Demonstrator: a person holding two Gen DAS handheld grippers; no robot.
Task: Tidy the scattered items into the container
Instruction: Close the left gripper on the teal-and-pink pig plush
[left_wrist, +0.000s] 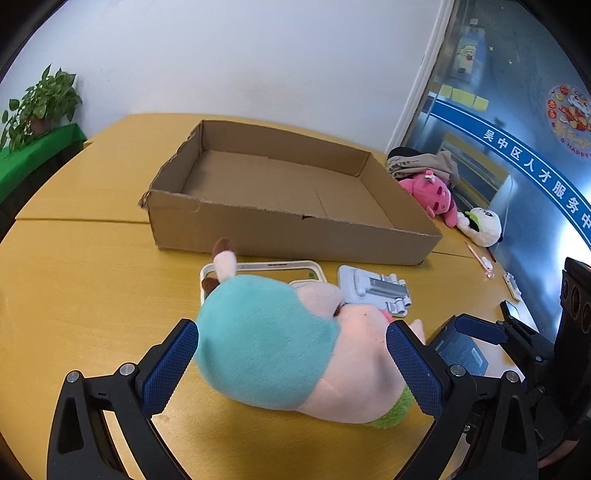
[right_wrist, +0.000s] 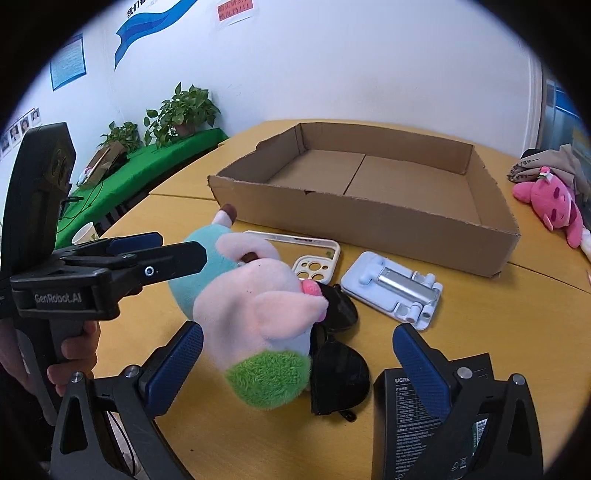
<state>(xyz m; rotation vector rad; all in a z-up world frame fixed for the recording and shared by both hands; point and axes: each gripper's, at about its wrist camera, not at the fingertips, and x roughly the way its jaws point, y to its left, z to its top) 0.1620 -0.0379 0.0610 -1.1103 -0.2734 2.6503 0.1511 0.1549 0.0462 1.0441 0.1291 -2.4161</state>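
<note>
The cardboard box (right_wrist: 369, 192) is sitting on the table (left_wrist: 92, 295), open side up. Just before its near wall, a phone case (right_wrist: 314, 254) and a phone stand (right_wrist: 395, 291) are lying side by side, the stand to the right. Before those, nearer the cameras, a plush toy (right_wrist: 251, 310) is lying with sunglasses (right_wrist: 338, 354) just beside it on the right. Right of the box, a second plush (right_wrist: 554, 206) is lying near the table edge. A flat packet (right_wrist: 436, 406) is lying right of the sunglasses.
</note>
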